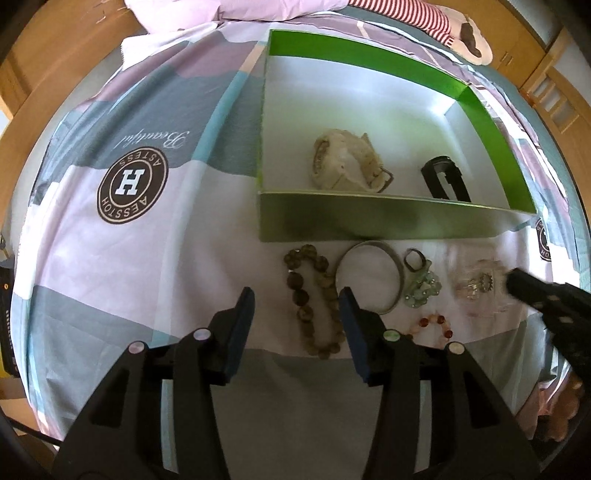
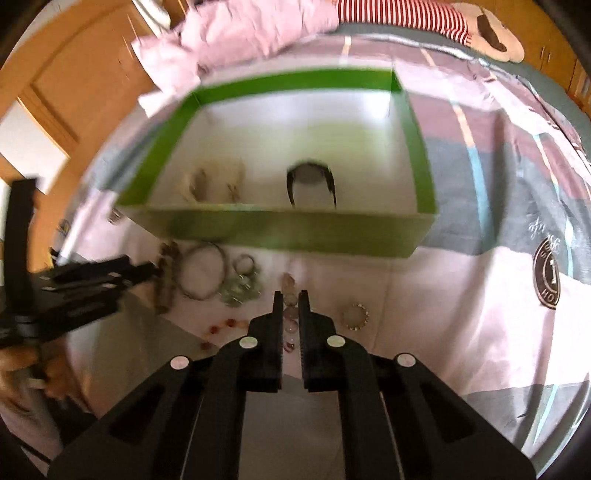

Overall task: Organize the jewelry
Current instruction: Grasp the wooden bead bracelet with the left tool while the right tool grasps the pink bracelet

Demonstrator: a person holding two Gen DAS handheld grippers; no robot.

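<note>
The bed (image 1: 155, 258) is covered by a patchwork sheet in pink, grey and white, with a pink pillow (image 2: 236, 33) at its far end. A green box (image 1: 369, 218) with a white interior rests on the sheet; inside it lie a cream watch (image 1: 347, 162) and a black band (image 1: 445, 179), well apart.

Just in front of the near box wall, loose jewelry lies in a row: a brown bead bracelet (image 1: 314, 295), a metal bangle (image 1: 369, 275) touching it, a green stone ring (image 1: 421, 280), and a red-and-pink bead bracelet (image 1: 436, 325) nearer the camera.

The left claw (image 1: 295, 299) is spread wide, its fingers straddling the brown bead bracelet.

The right claw (image 2: 291, 299) is pressed nearly together, pinching a pale pink bead bracelet (image 2: 290, 314). A small sparkling ring (image 2: 356, 315) lies just beside it.
</note>
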